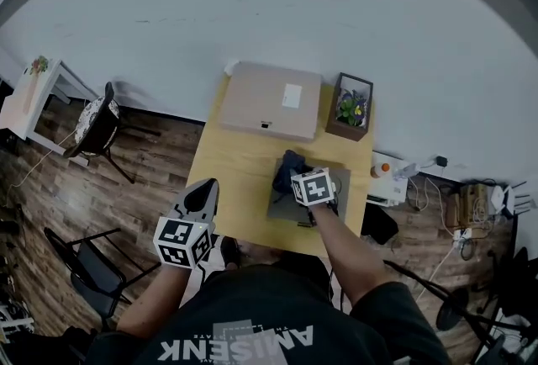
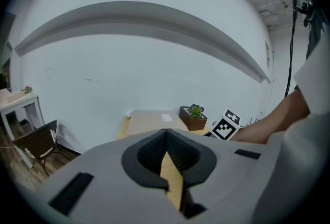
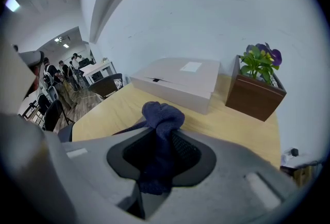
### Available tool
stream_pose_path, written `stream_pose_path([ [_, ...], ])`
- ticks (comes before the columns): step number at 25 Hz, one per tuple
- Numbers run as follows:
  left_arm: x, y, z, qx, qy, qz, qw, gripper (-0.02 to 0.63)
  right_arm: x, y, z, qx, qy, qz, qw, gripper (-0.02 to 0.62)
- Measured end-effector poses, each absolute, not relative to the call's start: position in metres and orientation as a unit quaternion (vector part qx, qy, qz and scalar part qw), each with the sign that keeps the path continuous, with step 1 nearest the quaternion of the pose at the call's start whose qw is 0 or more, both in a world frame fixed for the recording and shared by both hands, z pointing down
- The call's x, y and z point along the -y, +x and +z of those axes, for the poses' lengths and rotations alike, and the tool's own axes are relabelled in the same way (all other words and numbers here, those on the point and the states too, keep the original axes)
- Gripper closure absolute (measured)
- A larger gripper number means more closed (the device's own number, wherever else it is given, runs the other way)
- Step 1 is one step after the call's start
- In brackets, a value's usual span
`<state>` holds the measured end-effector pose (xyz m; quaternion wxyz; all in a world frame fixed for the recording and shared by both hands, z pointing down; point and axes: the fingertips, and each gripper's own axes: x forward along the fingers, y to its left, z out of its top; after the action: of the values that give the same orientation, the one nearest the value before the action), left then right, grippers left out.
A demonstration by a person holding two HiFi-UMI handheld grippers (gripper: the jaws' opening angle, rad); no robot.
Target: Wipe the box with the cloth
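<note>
Short of the box (image 1: 271, 100), right claw (image 3: 164, 134) pinches the blue cloth (image 3: 163, 113); left claw (image 2: 166, 132) is pressed together

Empty left tongs (image 2: 165, 131), tips together

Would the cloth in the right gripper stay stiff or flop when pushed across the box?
Likely floppy: the cloth bunches in soft folds in the right gripper. It looks thick and fuzzy, so probably grippy, not slippery.
</note>
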<state>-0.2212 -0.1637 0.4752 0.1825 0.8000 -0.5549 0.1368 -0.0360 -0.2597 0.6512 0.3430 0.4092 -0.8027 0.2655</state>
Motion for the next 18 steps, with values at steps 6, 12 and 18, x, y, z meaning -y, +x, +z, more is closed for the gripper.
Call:
stream_pose_path([
  [6, 0.172, -0.209, 0.474, 0.543, 0.809, 0.139, 0.179, 0.604, 0.258, -0.022, 0.651, 0.801, 0.412, 0.277, 0.335, 0.495],
  [12, 0.177, -0.200, 0.469, 0.533, 0.817, 0.138, 0.173, 0.604, 0.252, -0.007, 0.650, 0.793, 0.424, 0.297, 0.321, 0.495],
  [18, 0.178, -0.193, 0.469, 0.525, 0.821, 0.139, 0.173, 0.604, 0.250, 0.006, 0.646, 0.786, 0.433, 0.306, 0.316, 0.495],
])
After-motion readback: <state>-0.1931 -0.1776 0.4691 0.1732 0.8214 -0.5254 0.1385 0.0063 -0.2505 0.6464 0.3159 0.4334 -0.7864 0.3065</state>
